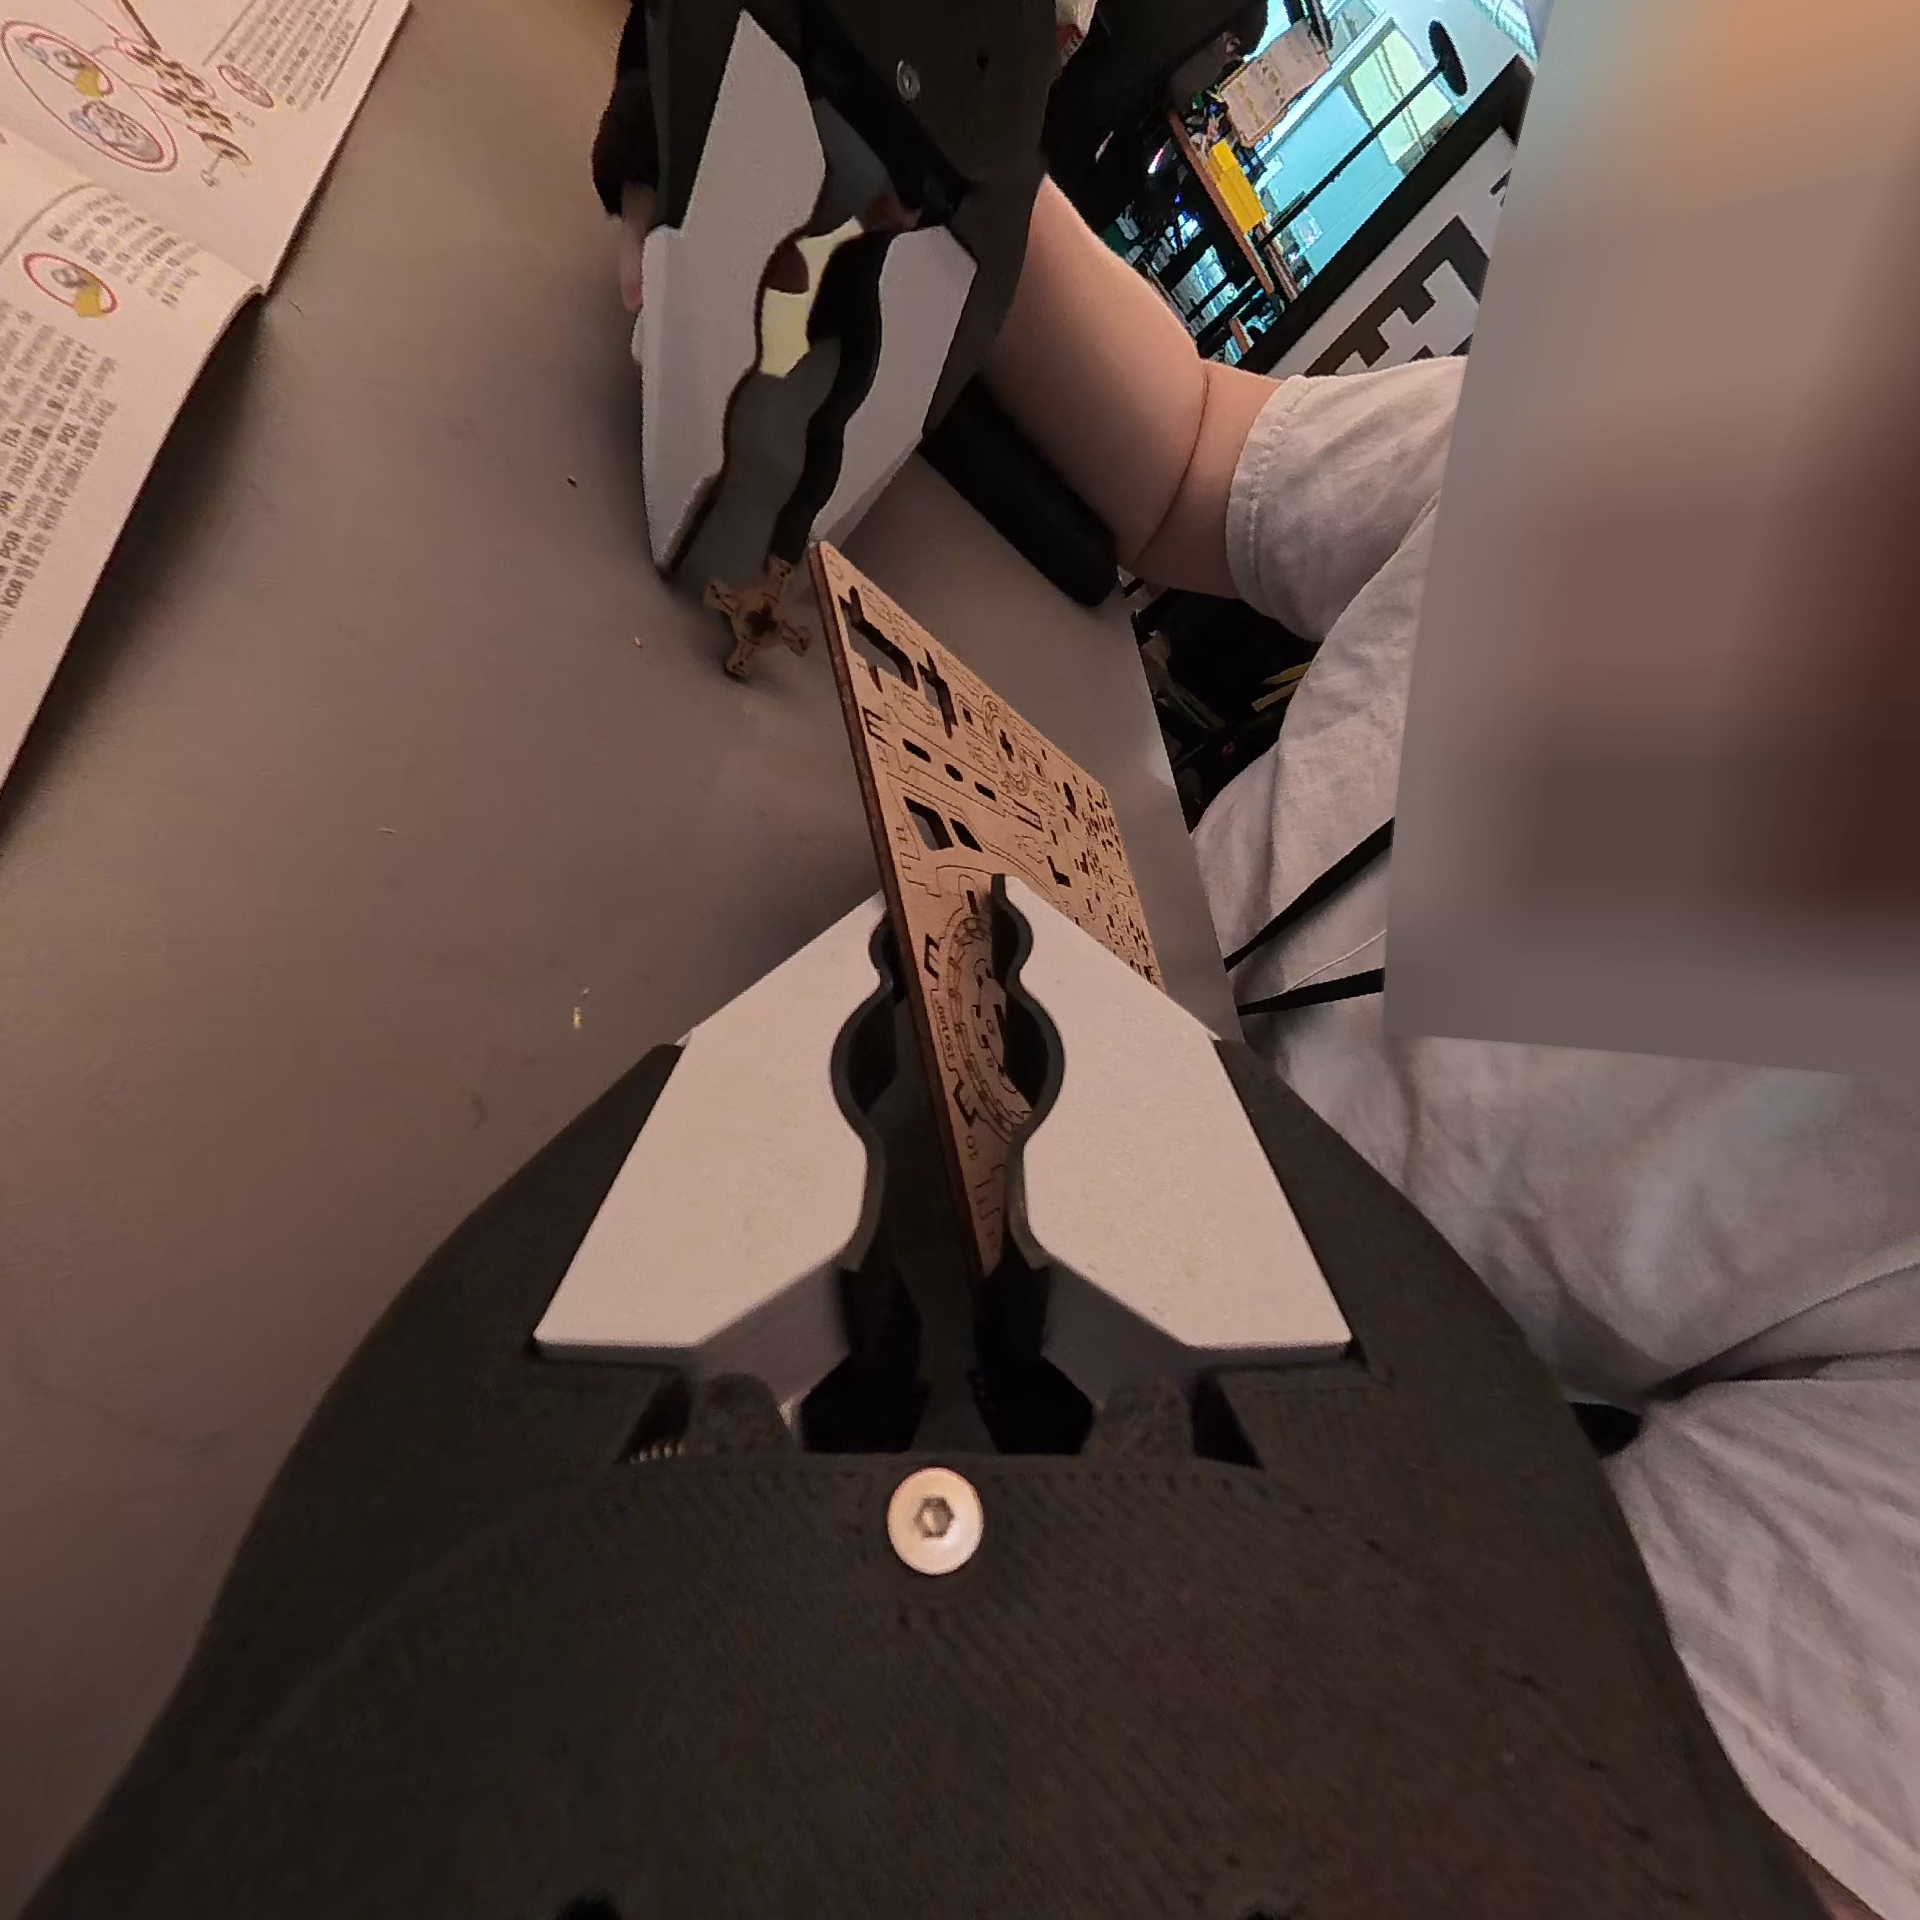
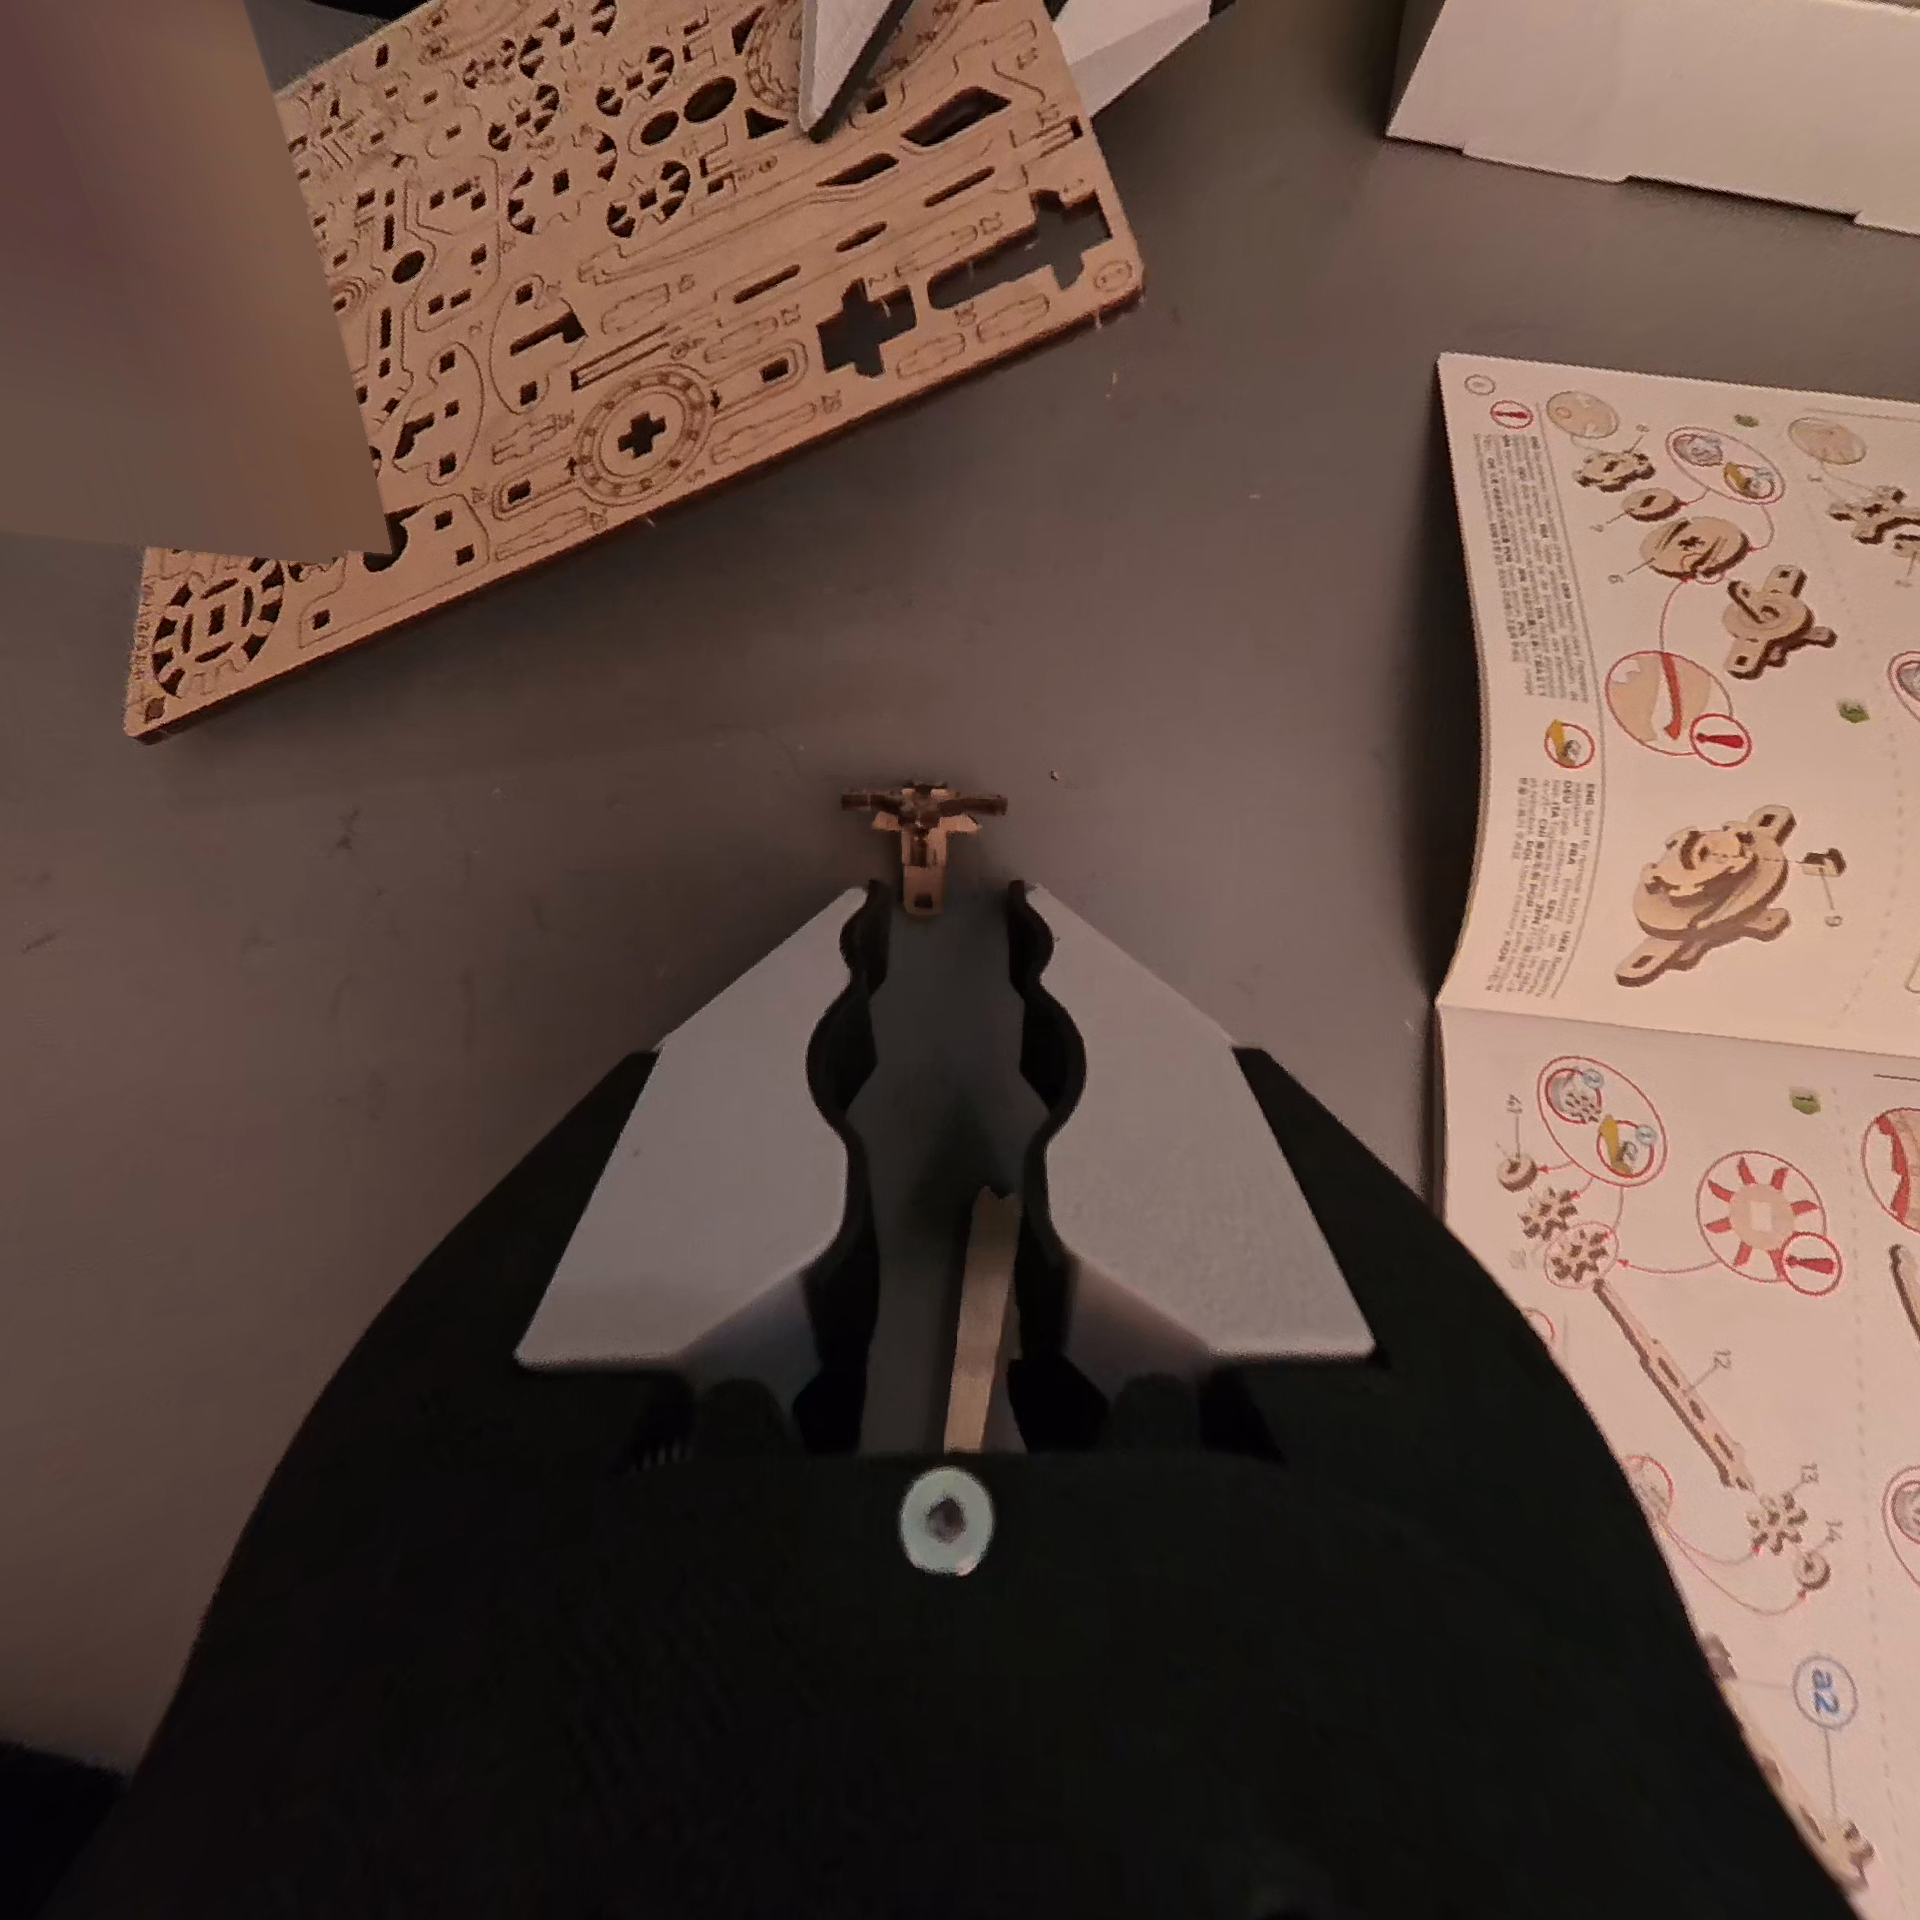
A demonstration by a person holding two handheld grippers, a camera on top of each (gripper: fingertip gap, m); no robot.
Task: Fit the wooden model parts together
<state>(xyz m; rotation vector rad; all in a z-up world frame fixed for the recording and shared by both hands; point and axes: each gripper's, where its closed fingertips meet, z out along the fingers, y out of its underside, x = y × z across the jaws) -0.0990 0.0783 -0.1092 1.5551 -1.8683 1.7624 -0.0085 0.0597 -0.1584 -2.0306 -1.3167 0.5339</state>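
My left gripper (image 1: 940, 904) is shut on the edge of a laser-cut wooden parts sheet (image 1: 977, 769) and holds it tilted up off the grey table. The sheet also shows in the right wrist view (image 2: 727, 312), with a left finger (image 2: 831, 62) on it. A small cross-shaped wooden assembly (image 2: 920, 831) stands on the table with its stem between the tips of my right gripper (image 2: 940, 894). The jaws stand wider than the stem. It also shows in the left wrist view (image 1: 756, 623). A flat wooden strip (image 2: 977, 1330) lies loose deep between the right fingers.
An open instruction booklet (image 2: 1662, 727) lies to the right of the right gripper; it also shows in the left wrist view (image 1: 125, 260). A white box (image 2: 1662, 94) stands at the far right. The person's arm (image 1: 1143, 416) and body are beyond the table edge. Tip to tip, the grippers are about 11 cm apart.
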